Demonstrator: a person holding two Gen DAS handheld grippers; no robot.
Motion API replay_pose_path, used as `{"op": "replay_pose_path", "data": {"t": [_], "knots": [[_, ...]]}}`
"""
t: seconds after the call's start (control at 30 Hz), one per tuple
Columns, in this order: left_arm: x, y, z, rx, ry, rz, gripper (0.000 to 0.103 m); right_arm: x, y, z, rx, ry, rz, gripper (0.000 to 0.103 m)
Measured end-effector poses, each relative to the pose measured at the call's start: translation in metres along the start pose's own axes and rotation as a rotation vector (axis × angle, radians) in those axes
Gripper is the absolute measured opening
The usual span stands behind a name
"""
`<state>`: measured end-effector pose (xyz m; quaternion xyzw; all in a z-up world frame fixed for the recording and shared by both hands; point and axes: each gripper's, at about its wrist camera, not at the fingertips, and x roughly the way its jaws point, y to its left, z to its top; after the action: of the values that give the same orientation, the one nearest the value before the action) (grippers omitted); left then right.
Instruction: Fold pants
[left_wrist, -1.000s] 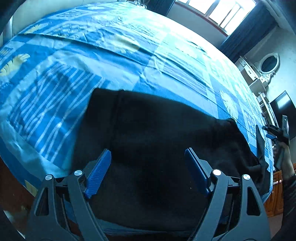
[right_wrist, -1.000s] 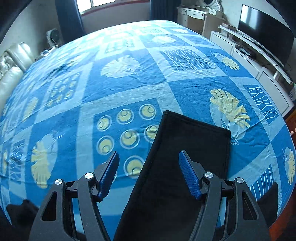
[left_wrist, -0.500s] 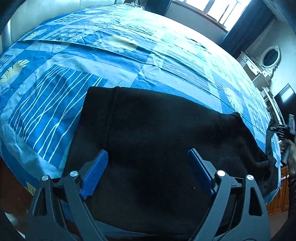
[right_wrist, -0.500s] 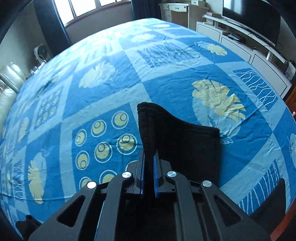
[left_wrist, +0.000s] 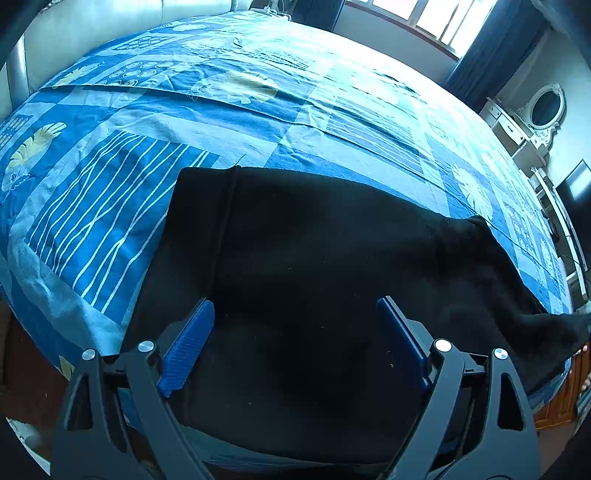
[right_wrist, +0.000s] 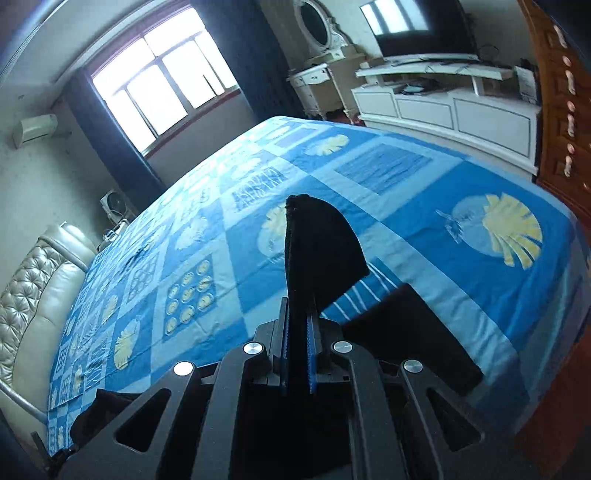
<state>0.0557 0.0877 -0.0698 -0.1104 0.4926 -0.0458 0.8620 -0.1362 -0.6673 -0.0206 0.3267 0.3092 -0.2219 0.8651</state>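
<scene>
Black pants (left_wrist: 314, 277) lie spread on the blue patterned bedspread (left_wrist: 258, 92), waistband end toward the left. My left gripper (left_wrist: 295, 332) is open and hovers just above the near part of the pants, holding nothing. My right gripper (right_wrist: 296, 350) is shut on the hem end of the pants leg (right_wrist: 317, 251) and holds it lifted off the bed, the cloth standing up between the blue pads. More of the pants (right_wrist: 413, 325) lies on the bed below and to the right.
The bed's near edge runs just below my left gripper. A padded headboard (right_wrist: 33, 280) is at the left. A white TV cabinet (right_wrist: 443, 107), dresser with oval mirror (right_wrist: 314, 26) and wooden door (right_wrist: 561, 129) stand beyond the bed's right side.
My right gripper closed on the pants leg end and has lifted it up off the bed, tilting upward. My left gripper stayed open, drifting slightly back over the pants.
</scene>
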Motion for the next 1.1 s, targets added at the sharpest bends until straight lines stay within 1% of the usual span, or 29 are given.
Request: {"op": "replay_pose_path", "data": {"t": [0.03, 0.13, 0.2, 0.27, 0.33, 0.37, 0.4, 0.43, 0.47, 0.6, 0.63, 0.67, 0.7, 0.8, 0.87, 0.9, 0.97, 1.0, 1.03, 1.1], "knots": [[0.000, -0.001, 0.000, 0.002, -0.001, 0.005, 0.089, 0.006, -0.016, -0.009, 0.035, 0.021, 0.001, 0.007], [0.001, -0.005, -0.002, 0.018, -0.006, 0.032, 0.090, 0.024, -0.046, -0.029, 0.124, 0.066, 0.014, 0.007], [0.002, -0.008, -0.004, 0.028, -0.009, 0.048, 0.090, 0.031, -0.055, -0.038, 0.155, 0.081, 0.026, 0.007], [0.001, -0.008, -0.005, 0.027, -0.010, 0.055, 0.090, 0.035, -0.061, -0.043, 0.204, 0.085, 0.061, 0.008], [0.001, -0.009, -0.005, 0.025, -0.009, 0.059, 0.090, 0.038, -0.067, -0.043, 0.252, 0.093, 0.096, 0.011], [0.001, -0.009, -0.005, 0.024, -0.008, 0.060, 0.090, 0.039, -0.068, -0.042, 0.258, 0.091, 0.101, 0.013], [0.001, -0.010, -0.006, 0.023, -0.007, 0.062, 0.091, 0.038, -0.069, -0.040, 0.262, 0.084, 0.097, 0.020], [0.001, -0.010, -0.006, 0.022, -0.006, 0.065, 0.091, 0.037, -0.072, -0.038, 0.272, 0.072, 0.090, 0.031], [0.001, -0.010, -0.006, 0.022, -0.006, 0.068, 0.091, 0.037, -0.074, -0.036, 0.287, 0.060, 0.089, 0.032], [0.003, -0.012, -0.006, 0.015, -0.008, 0.083, 0.093, 0.046, -0.093, -0.029, 0.397, 0.055, 0.122, 0.032], [0.003, -0.013, -0.006, 0.014, -0.007, 0.085, 0.094, 0.049, -0.095, -0.028, 0.416, 0.059, 0.129, 0.030], [0.004, -0.014, -0.006, 0.014, -0.007, 0.088, 0.094, 0.049, -0.095, -0.025, 0.417, 0.057, 0.121, 0.024], [0.005, -0.014, -0.006, 0.014, -0.006, 0.093, 0.095, 0.048, -0.093, -0.023, 0.410, 0.056, 0.118, 0.007], [0.006, -0.016, -0.006, 0.012, -0.006, 0.106, 0.095, 0.032, -0.088, -0.020, 0.386, 0.014, 0.131, 0.007], [0.006, -0.016, -0.006, 0.011, -0.008, 0.109, 0.095, 0.024, -0.086, -0.023, 0.353, 0.001, 0.110, 0.007], [0.007, -0.016, -0.006, 0.011, -0.009, 0.108, 0.096, 0.024, -0.089, -0.027, 0.342, 0.007, 0.096, 0.007], [0.008, -0.016, -0.006, 0.013, -0.011, 0.108, 0.096, 0.036, -0.099, -0.036, 0.325, 0.053, 0.056, 0.007], [0.009, -0.016, -0.006, 0.015, -0.011, 0.110, 0.096, 0.042, -0.104, -0.039, 0.317, 0.070, 0.065, 0.007], [0.009, -0.016, -0.006, 0.019, -0.011, 0.113, 0.096, 0.043, -0.108, -0.040, 0.314, 0.067, 0.078, 0.006], [0.009, -0.017, -0.007, 0.024, -0.012, 0.115, 0.097, 0.041, -0.111, -0.038, 0.343, 0.070, 0.105, 0.007]]}}
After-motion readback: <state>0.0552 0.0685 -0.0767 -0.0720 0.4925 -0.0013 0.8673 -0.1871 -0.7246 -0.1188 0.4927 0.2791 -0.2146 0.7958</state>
